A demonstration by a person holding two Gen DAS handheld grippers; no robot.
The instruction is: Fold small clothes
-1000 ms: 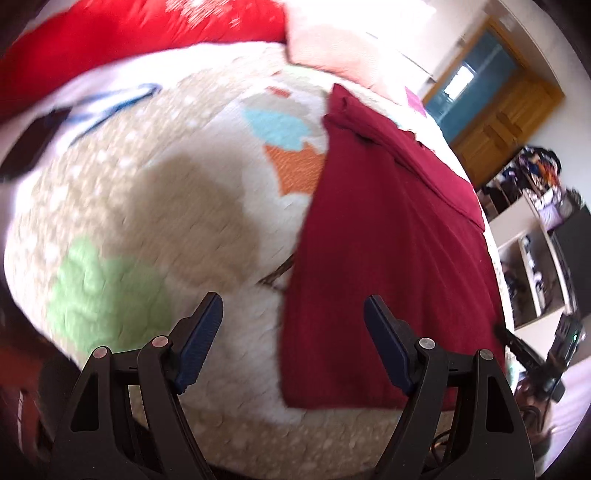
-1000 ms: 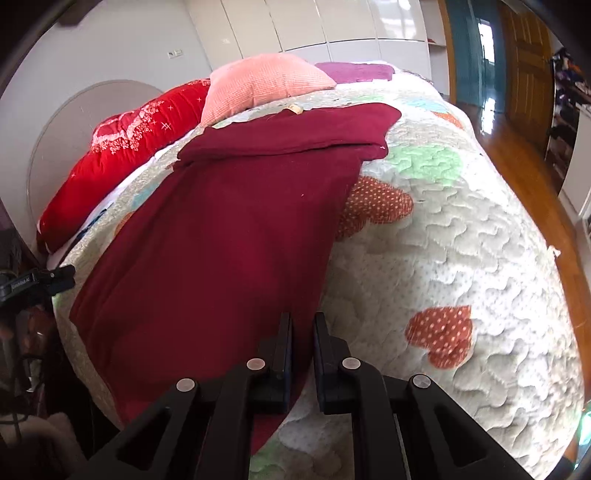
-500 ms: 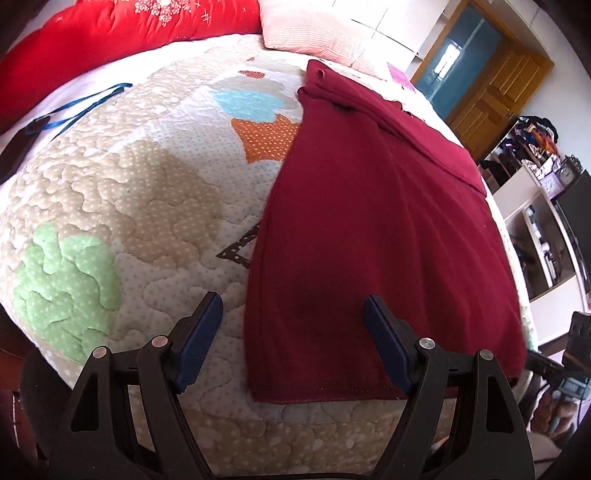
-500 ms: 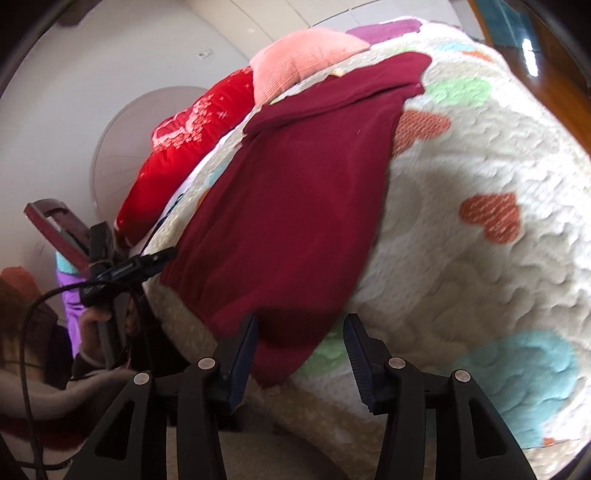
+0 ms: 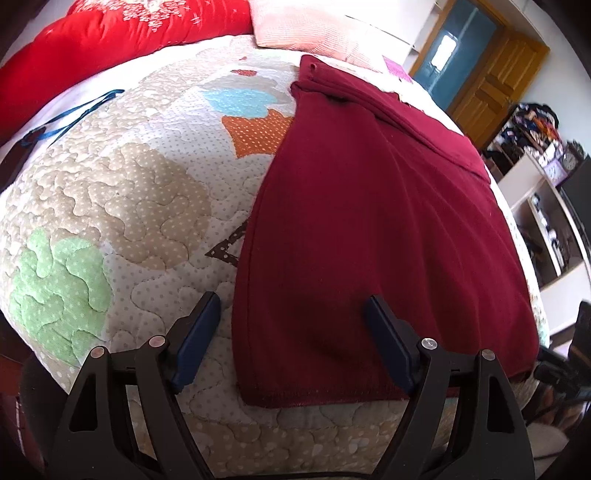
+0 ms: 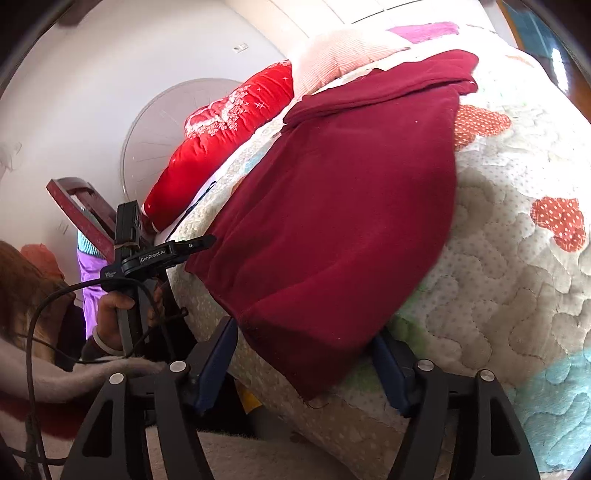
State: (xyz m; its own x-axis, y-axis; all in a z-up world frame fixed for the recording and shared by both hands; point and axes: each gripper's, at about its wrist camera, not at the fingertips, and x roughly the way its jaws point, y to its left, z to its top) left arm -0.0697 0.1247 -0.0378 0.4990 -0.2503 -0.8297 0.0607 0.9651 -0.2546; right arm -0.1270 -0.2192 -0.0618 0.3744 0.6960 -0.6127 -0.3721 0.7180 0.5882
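Observation:
A dark red garment (image 5: 369, 229) lies flat on the quilted bed, its far end folded over near the pillows; it also shows in the right wrist view (image 6: 343, 206). My left gripper (image 5: 291, 343) is open and empty, its jaws straddling the garment's near left hem corner just above the quilt. My right gripper (image 6: 306, 365) is open and empty, its jaws on either side of the garment's near right hem corner at the bed's edge. The left gripper also shows in the right wrist view (image 6: 199, 245), held in a hand at the garment's other corner.
The patchwork quilt (image 5: 122, 206) covers the bed. A red pillow (image 5: 110, 40) and a pink pillow (image 5: 306, 26) lie at the head. A blue strap (image 5: 74, 114) lies on the far left. Shelves (image 5: 546, 206) and a wooden door (image 5: 491, 81) stand to the right.
My right gripper has opened from shut and swung down to the garment's near right corner. My left gripper has stayed open and drawn in over the near left corner.

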